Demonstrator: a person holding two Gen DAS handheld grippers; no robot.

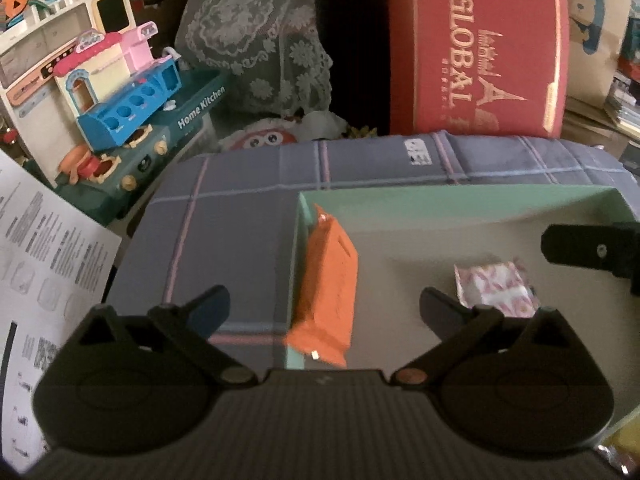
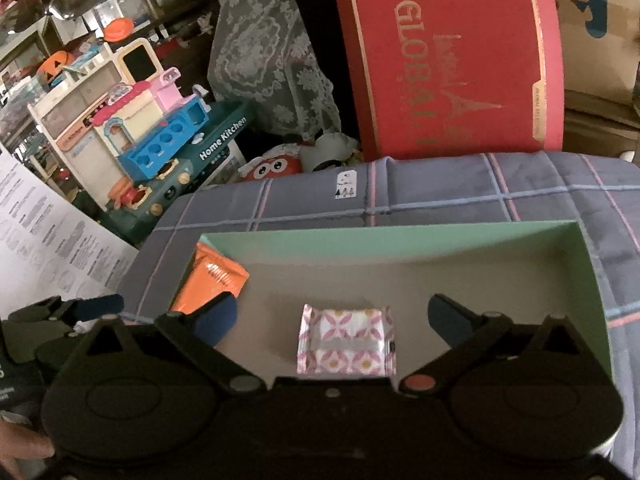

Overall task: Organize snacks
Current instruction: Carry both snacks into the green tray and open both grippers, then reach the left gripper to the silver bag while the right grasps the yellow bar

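both views look forward and down along their own fingers, from close above a green box [image 1: 460, 200] on a plaid cloth [image 1: 240, 208]. the left wrist view sits over the box's left wall, taking in bare cloth beside it — the right wrist view sits further right, centred over the box floor [image 2: 400, 280]. both share the orange packet [image 1: 330, 292], the pink patterned packet [image 2: 346, 340], the red carton [image 2: 448, 60] and the toy kitchen [image 1: 132, 112] behind.
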